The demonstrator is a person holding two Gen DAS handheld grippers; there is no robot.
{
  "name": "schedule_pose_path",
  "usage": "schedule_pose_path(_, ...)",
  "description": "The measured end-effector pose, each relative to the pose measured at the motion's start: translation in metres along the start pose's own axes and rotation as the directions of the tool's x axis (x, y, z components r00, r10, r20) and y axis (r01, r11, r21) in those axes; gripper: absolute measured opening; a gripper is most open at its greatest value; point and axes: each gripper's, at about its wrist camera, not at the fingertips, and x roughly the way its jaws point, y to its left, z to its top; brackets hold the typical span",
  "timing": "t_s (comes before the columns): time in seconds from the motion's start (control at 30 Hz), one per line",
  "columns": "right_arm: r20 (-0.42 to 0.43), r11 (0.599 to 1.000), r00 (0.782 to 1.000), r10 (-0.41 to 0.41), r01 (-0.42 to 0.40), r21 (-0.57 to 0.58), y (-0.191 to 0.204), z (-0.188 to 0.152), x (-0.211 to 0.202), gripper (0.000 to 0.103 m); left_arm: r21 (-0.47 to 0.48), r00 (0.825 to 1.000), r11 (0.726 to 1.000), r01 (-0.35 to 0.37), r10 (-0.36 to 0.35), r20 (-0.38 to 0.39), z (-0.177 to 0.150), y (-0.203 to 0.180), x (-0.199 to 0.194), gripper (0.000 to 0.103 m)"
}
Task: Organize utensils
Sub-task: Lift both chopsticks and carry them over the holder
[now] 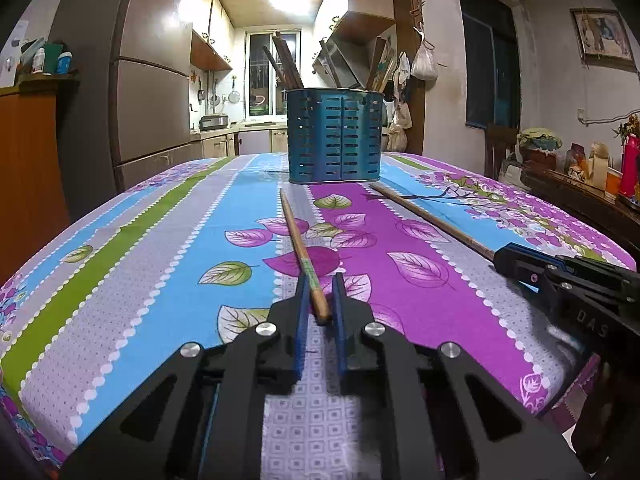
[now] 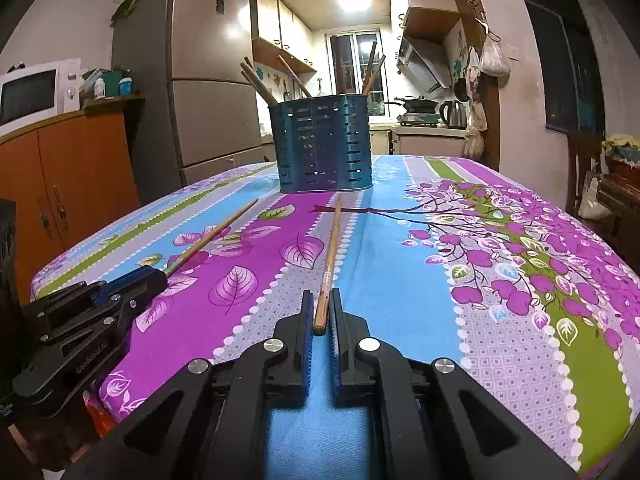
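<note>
Left hand-held gripper (image 1: pixel 320 300) clamped on near end of left chopstick (image 1: pixel 298 236). Right hand-held gripper (image 2: pixel 320 312) clamped on right chopstick (image 2: pixel 330 256). Both chopsticks point toward far blue holder (image 1: pixel 334 136) on table (image 1: pixel 160 240).

place: home kitchen and dining room | signs: fridge (image 2: pixel 216 80), microwave (image 2: pixel 38 94), wall cabinets (image 2: pixel 280 24), kettle (image 2: pixel 454 114), wok on stove (image 2: pixel 414 104), floral cloth on worktop (image 2: pixel 500 260)
</note>
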Motion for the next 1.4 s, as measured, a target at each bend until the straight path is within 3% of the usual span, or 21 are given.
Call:
schedule_pose_path(0.2,0.013,1.0,1.0,0.001,-0.001,-0.005,-0.001,0.006,-0.009,0.007,-0.003,1.0,1.0,0.005,-0.005,-0.006,0.004,0.001,-0.003,0.005)
schedule_pose_path(0.43,0.095,0.998,0.996,-0.004,0.01,-0.058,0.002,0.037,-0.046,0.007,0.03,0.995,1.0,-0.007,0.004,0.105,0.032,-0.001,-0.031,0.005)
schedule_pose_path(0.73,0.224,0.99,0.974,0.022,0.011,-0.142,0.0,0.093,-0.077,0.007,0.062,0.959,0.998,-0.012,-0.006,0.284,0.09,-0.008,-0.051,0.005)
schedule_pose_path(0.9,0.27,0.986,0.962,0.038,0.008,-0.169,-0.008,0.126,-0.079,0.007,0.078,0.94,0.997,-0.016,-0.012,0.342,0.121,-0.012,-0.048,0.005)
schedule_pose_path(1.03,0.273,0.984,0.96,0.056,-0.007,-0.177,-0.013,0.143,-0.072,0.007,0.078,0.937,0.997,-0.006,-0.022,0.349,0.14,-0.012,-0.04,0.005)
schedule_pose_path(1.4,0.209,0.986,0.972,0.106,-0.075,-0.149,-0.026,0.191,-0.039,0.007,0.073,0.949,0.996,0.043,-0.064,0.307,0.172,-0.004,-0.016,0.005)
